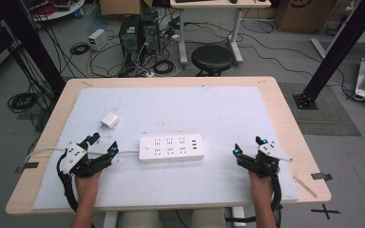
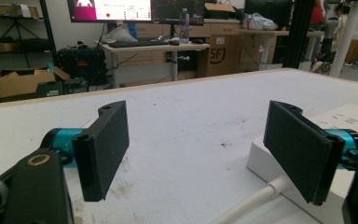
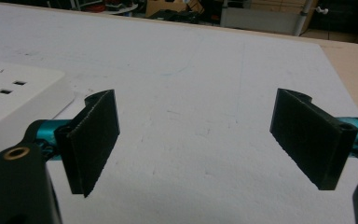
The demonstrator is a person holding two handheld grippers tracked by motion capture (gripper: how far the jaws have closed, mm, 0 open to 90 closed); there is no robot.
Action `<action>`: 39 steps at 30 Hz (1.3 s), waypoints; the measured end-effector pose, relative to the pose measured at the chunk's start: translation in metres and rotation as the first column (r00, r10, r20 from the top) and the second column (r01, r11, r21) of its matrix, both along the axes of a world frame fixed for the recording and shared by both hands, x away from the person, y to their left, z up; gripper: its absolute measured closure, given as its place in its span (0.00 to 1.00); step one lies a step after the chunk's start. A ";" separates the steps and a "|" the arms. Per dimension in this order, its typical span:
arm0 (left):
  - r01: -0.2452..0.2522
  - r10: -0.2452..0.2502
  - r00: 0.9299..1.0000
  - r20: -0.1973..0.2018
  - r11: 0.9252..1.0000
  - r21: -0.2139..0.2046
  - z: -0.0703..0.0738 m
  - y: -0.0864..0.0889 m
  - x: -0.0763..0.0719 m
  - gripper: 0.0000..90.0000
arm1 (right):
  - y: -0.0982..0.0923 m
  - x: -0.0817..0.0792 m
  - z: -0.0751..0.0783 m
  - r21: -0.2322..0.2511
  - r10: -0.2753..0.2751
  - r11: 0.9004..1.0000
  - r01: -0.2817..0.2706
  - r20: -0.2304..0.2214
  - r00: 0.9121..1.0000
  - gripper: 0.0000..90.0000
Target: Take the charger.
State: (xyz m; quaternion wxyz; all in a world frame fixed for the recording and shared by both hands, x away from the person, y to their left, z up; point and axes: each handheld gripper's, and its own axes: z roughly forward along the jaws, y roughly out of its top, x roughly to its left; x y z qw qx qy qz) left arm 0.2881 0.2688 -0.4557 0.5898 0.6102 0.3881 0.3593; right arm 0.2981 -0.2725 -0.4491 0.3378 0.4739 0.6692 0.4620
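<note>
1. One white power strip (image 1: 171, 147) lies flat near the middle of the bench (image 1: 285, 114), on the white mat (image 1: 171, 109) that covers most of the top, its sockets facing up.
2. Its white cable (image 1: 126, 152) leaves the strip's left end and runs toward the left hand-held gripper.
3. The left hand-held gripper (image 1: 103, 144) rests on the mat just beside the strip's left end, jaws spread wide with nothing between them; in the left gripper view the strip's corner (image 2: 261, 161) and the cable (image 2: 256, 203) sit beside one jaw, whether touching I cannot tell.
4. The right hand-held gripper (image 1: 248, 145) lies on the mat near the strip's right end, apart from it, jaws likewise wide apart and holding nothing.
5. A small white charger block (image 1: 109, 120) sits on the mat behind the left hand-held gripper, apart from the strip.
6. Beyond the bench stands a black round stool (image 1: 212, 57) among floor cables.
</note>
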 end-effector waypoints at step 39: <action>0.129 -0.092 0.979 -0.182 0.971 0.200 0.096 0.011 0.084 0.24 | 0.001 0.001 0.000 -0.012 0.005 1.000 -0.006 -0.008 1.000 0.18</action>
